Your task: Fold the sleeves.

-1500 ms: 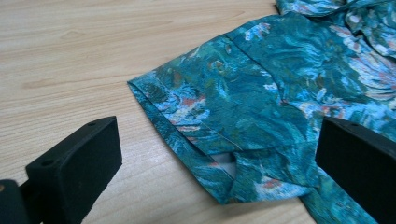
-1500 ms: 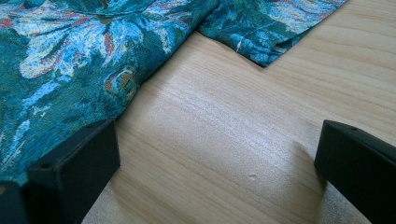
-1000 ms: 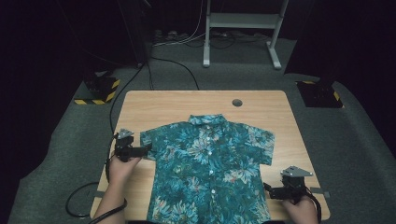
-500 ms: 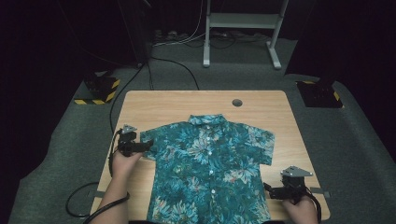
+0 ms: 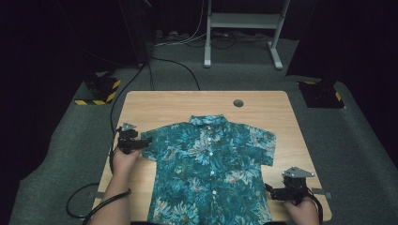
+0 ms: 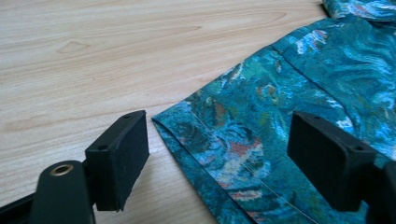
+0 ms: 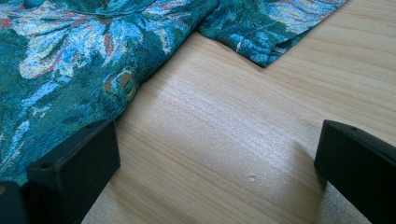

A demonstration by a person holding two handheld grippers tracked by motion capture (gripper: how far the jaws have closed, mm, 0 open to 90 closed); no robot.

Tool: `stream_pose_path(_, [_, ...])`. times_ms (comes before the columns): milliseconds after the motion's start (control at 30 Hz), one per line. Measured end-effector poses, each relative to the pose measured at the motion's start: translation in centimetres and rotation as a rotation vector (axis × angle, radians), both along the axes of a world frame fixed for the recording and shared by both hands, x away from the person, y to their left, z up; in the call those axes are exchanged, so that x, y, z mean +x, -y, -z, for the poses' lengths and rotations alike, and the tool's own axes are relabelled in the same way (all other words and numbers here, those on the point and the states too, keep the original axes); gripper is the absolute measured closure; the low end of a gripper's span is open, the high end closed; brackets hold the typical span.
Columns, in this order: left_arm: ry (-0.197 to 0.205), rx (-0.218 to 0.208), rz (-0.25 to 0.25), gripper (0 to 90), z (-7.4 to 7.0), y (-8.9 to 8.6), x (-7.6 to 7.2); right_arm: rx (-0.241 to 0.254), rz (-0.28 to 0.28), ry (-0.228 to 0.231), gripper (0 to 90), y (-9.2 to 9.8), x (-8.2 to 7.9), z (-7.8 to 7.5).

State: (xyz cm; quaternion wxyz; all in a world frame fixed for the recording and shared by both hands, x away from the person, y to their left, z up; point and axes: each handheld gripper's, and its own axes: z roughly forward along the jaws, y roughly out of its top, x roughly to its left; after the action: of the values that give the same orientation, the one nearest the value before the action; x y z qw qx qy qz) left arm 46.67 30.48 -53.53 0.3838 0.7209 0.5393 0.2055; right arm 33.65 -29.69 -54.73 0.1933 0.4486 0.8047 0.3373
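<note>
Shirt (image 5: 211,173), a teal floral short-sleeved one, lies flat and face up on the wooden table (image 5: 164,105), collar toward the far edge and buttons fastened down the front. It is spread out, which leaves its edges easy for either hand to reach.

At the left, the left gripper (image 5: 143,142) sits at the hem of the left sleeve (image 6: 219,154). Its jaws have just been closing, and the sleeve corner lies between them, yet the pads stand clear of the cloth on both sides, so nothing is gripped. In my judgement the hand is placed there to pinch the sleeve edge, probably to begin a fold.

At the right, the right gripper (image 5: 271,191) rests low on the table just beside the shirt's lower side edge (image 7: 70,88). Its jaws stand wide apart with bare wood between them, holding nothing. It appears to be waiting its turn at the hem.

No containers are on the table. A small round hole (image 5: 238,102) shows near its far edge.
</note>
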Motion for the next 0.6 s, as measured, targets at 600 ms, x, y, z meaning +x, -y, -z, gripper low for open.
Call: stream_pose_path(600, [-0.005,0.057,-0.035,34.3,0.64,-0.13,0.37,0.000,0.000,0.001,0.0,0.00,0.00,0.00])
